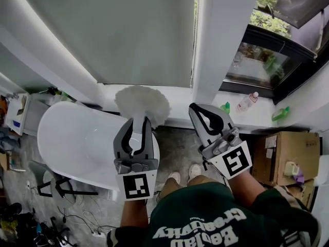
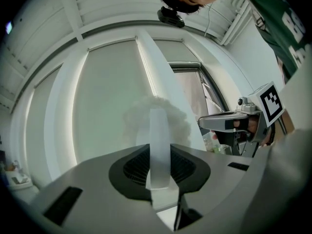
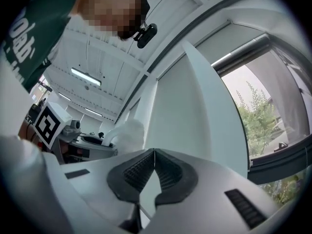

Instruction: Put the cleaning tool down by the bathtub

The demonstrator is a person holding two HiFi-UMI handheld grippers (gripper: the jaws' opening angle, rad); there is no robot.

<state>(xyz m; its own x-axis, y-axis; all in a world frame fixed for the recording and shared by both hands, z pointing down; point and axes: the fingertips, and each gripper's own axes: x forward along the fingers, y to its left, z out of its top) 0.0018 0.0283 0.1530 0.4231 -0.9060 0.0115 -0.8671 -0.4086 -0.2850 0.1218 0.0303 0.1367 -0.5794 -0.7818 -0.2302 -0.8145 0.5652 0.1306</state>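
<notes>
The cleaning tool is a white brush with a fluffy round head and a flat white handle. My left gripper is shut on that handle and holds the tool upright, head up, above the near end of the white bathtub. In the left gripper view the handle stands between the jaws with the fluffy head above it. My right gripper is raised to the right of the tool, its jaws shut with nothing in them; the right gripper view shows its tips touching.
A window sill at the right carries green and clear bottles. A cardboard box stands on the floor at the right. A black stand and cables lie beside the tub at the lower left. My shoes are on the stone floor.
</notes>
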